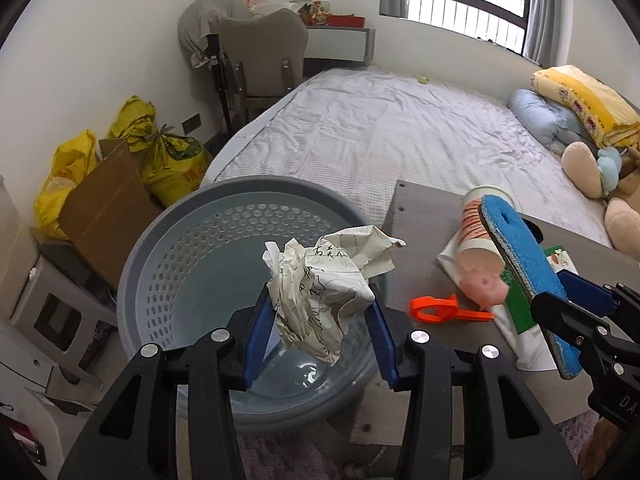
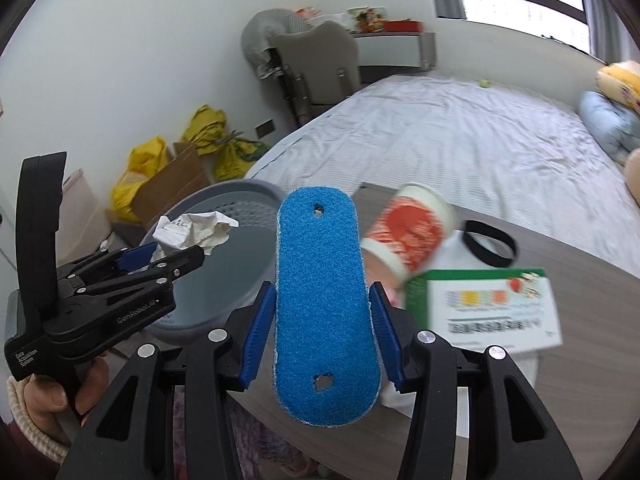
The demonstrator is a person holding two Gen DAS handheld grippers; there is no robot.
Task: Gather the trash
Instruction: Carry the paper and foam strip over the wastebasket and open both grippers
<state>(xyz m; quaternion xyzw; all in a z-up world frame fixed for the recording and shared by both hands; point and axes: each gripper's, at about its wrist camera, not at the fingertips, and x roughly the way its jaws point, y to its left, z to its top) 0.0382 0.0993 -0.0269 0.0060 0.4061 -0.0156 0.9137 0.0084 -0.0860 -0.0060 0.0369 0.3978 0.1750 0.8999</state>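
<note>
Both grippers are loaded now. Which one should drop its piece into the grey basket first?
Left. The left gripper already holds the crumpled paper directly over the grey basket, so opening should drop it in. The right gripper, holding the blue sponge pad, sits over the table edge beside the basket.

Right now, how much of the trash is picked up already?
Nothing looks binned yet: the gray basket shows only its bare bottom. In hand: the left gripper holds crumpled paper over the basket, and the right gripper has its jaws shut on a blue sponge pad. Left on the table: a tipped paper cup, an orange plastic piece and a green-and-white box.
</note>
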